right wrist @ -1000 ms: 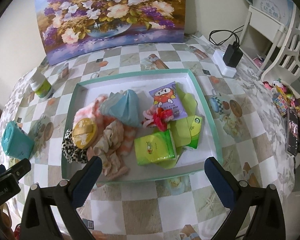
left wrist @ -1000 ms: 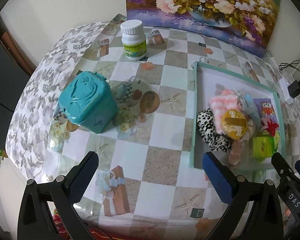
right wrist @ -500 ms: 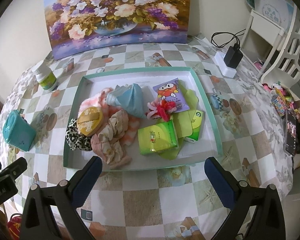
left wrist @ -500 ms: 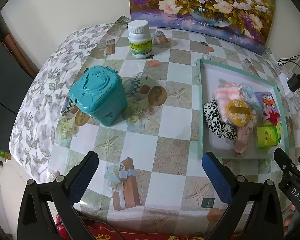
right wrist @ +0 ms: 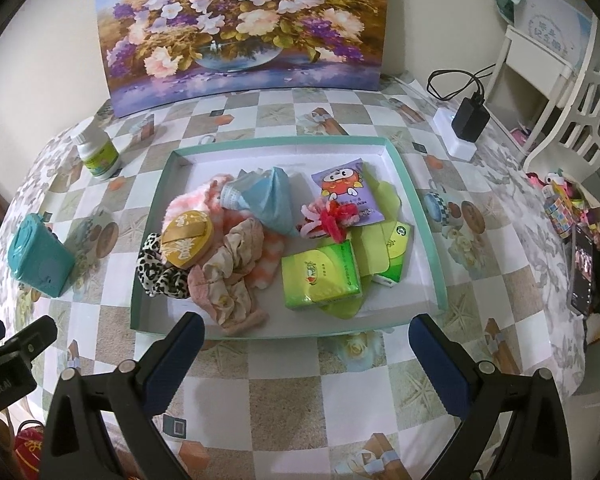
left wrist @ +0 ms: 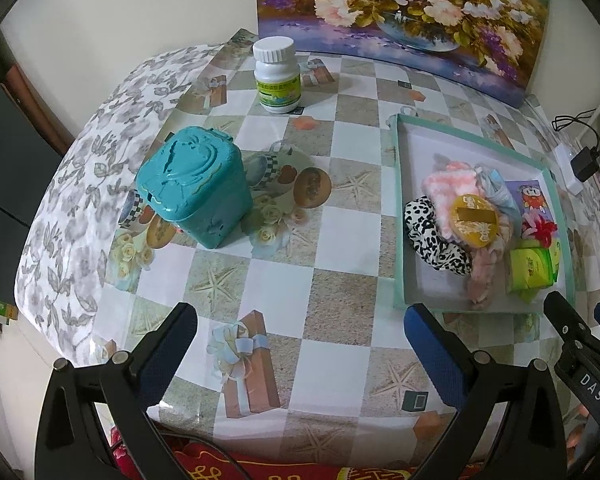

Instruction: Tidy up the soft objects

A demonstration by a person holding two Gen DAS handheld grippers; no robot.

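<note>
- Soft objects lie heaped in the shallow teal-rimmed tray [right wrist: 420, 216]; both hand-held grippers hang short of it, over the near edge of the surface [right wrist: 284, 392].
- The right hand-held gripper [right wrist: 306, 346] is spread wide and empty, its blue-padded fingers [right wrist: 180, 352] just in front of the tray's near rim.
- The left hand-held gripper [left wrist: 300, 340] is likewise spread and holds nothing, above bare glossy checkered cloth; open room runs from it to the teal plastic bin [left wrist: 192, 192].
- In the tray's near left corner: a leopard-print scrunchie [right wrist: 156, 272], a crumpled beige-pink scrunchie [right wrist: 228, 280], and a round yellow puff [right wrist: 188, 238] resting on top of fluffy pink cloth.
- Further in lie a bunched blue fabric piece [right wrist: 268, 200] and a red-and-pink fuzzy tie [right wrist: 330, 220].
- To the right, a glossy green tissue pack [right wrist: 320, 276] and a purple snack packet [right wrist: 346, 192]; the tray's right strip is bare.
- A white pill bottle [left wrist: 277, 76] stands far back, near the flower painting [right wrist: 240, 28].
</note>
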